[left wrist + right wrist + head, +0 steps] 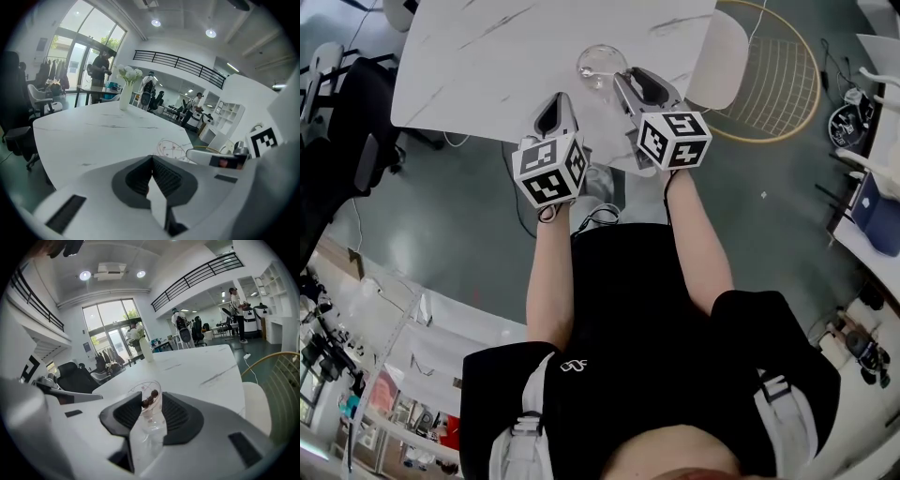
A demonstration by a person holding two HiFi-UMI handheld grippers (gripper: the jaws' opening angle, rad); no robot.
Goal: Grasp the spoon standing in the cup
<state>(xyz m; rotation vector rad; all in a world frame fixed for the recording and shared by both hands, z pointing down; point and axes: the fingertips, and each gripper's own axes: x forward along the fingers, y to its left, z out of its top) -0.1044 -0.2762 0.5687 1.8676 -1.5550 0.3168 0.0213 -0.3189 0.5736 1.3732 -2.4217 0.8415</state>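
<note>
A clear glass cup (600, 64) with small pink marks stands near the front edge of the white marble table (487, 56). In the right gripper view the cup (146, 416) sits in the gap between the two dark pads, and neither pad presses on it. A dark reddish beaded end (150, 400) shows at its rim; it looks like the spoon's handle, but I cannot tell for sure. My right gripper (626, 77) is open, its tips just right of the cup. My left gripper (559, 101) hovers at the table's front edge, left of the cup (171, 149), with its pads touching.
A white chair (718, 45) with a gold wire back (780, 86) stands at the table's right end. A black office chair (358, 112) is off to the left. A vase of white flowers (125, 93) stands at the table's far end. People move about in the background.
</note>
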